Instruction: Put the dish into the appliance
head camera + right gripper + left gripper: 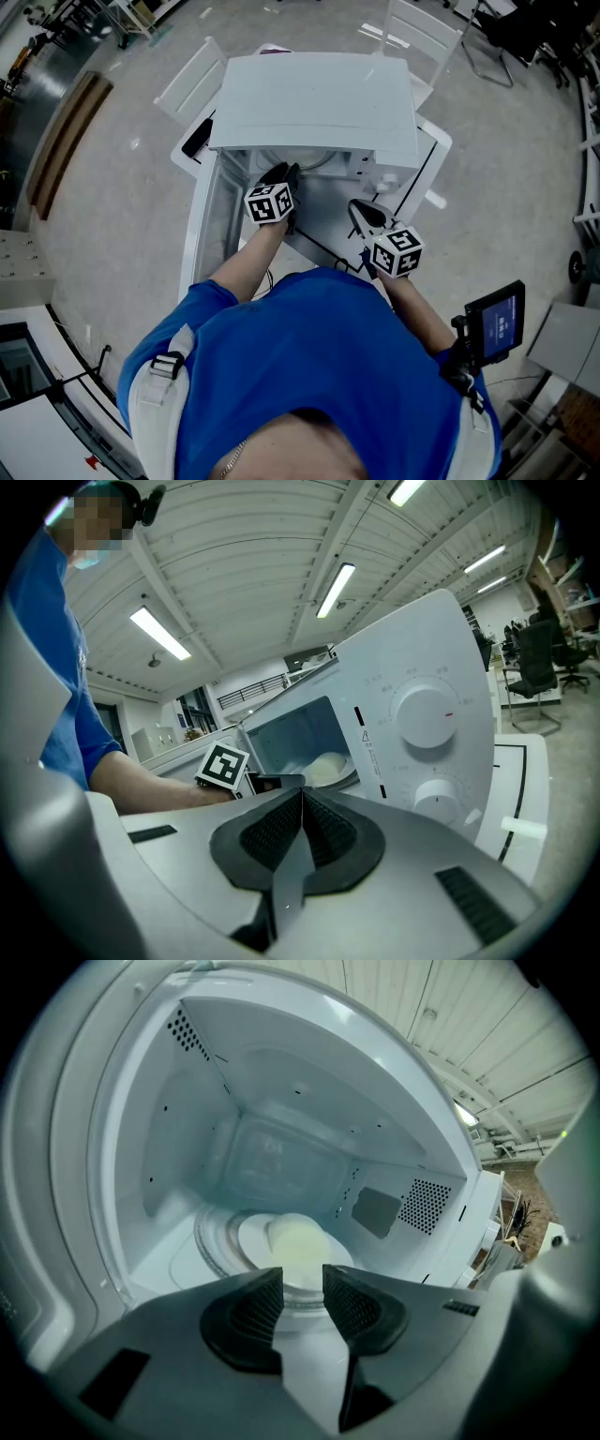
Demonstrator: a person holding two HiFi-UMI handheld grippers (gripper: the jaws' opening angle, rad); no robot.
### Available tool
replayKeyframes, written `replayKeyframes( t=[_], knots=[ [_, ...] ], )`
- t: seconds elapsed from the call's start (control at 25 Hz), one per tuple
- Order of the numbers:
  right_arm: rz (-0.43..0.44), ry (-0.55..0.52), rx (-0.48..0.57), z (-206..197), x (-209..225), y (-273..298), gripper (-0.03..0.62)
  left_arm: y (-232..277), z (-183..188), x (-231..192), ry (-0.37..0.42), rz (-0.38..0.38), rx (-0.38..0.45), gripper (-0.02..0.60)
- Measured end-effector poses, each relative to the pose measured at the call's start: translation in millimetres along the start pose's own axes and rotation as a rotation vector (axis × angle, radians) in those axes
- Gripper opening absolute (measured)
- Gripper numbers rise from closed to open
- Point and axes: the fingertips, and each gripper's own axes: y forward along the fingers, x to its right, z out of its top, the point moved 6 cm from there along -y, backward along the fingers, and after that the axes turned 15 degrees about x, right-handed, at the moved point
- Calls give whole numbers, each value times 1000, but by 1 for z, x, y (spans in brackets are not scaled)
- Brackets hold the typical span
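The left gripper (302, 1288) has its two black, ribbed rubber pads a little apart, with nothing clamped between them. It is held at the mouth of the microwave (187, 1129). Through the gap shows the near rim of the dish (295, 1246), a smooth white round plate with a pale yellowish mound on it. The dish rests inside the cavity on the clear glass turntable (211, 1241), whose ridged ring shows around it. The cavity walls are glossy white enamel, with perforated vent patches (427, 1206) and a flat grey rectangular cover (377, 1211) on the right wall.

The right gripper (300, 803) has its ribbed pads pressed together on nothing. It hangs in front of the control panel of the microwave (422, 667), apart from it. That matte white panel carries two round white dials, an upper dial (424, 712) with a small red mark and a lower dial (439, 799). Beside the door opening is a warning triangle label (367, 735) with print too small to read. The dish (323, 766) shows through the opening, and the left gripper's black-and-white marker cube (223, 766) sits before it.

From the head view, the left gripper (284, 172) reaches into the boxy white microwave (314, 98) and the right gripper (361, 208) is just outside it. The microwave stands on a white surface (436, 136).
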Motion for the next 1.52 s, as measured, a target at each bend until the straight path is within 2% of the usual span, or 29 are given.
replayKeyframes(
  t=[0.48,0.84,1.04,1.52],
  knots=[
    [28,1,15,5,-3,0,2,-31,19,22,-9,-64,104,137],
    [50,3,25,5,-11,-23,2,-82,22,51,-10,-80,157,14],
    [58,-8,34,15,-35,-50,2,-124,32,73,-12,-94,186,8],
    [70,-9,39,2,-31,-78,2,-153,13,101,-2,-119,202,8]
  ],
)
